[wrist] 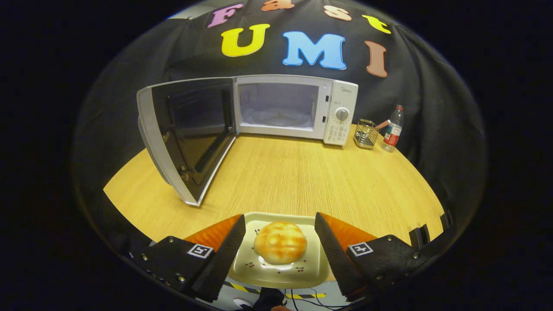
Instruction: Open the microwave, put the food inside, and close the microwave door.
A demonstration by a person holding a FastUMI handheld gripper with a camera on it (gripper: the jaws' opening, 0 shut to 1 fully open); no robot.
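A round golden bun [280, 248] lies on a small pale square plate [276, 273]. My gripper [280, 217] is shut on the plate, one finger pressing each side, and holds it over the near edge of the wooden table [302, 181]. Beyond the fingers, at the back of the table, stands the white microwave [298, 108]. Its door [185, 138] is swung wide open to the left, and the cavity [276, 107] is lit and bare. The control panel with its dial [341, 114] is on the microwave's right.
A wire holder [365, 134] and a plastic bottle with a red label [392, 129] stand right of the microwave. The open door juts far forward over the table's left half. Below the plate, floor with striped tape [242, 287] and cables shows.
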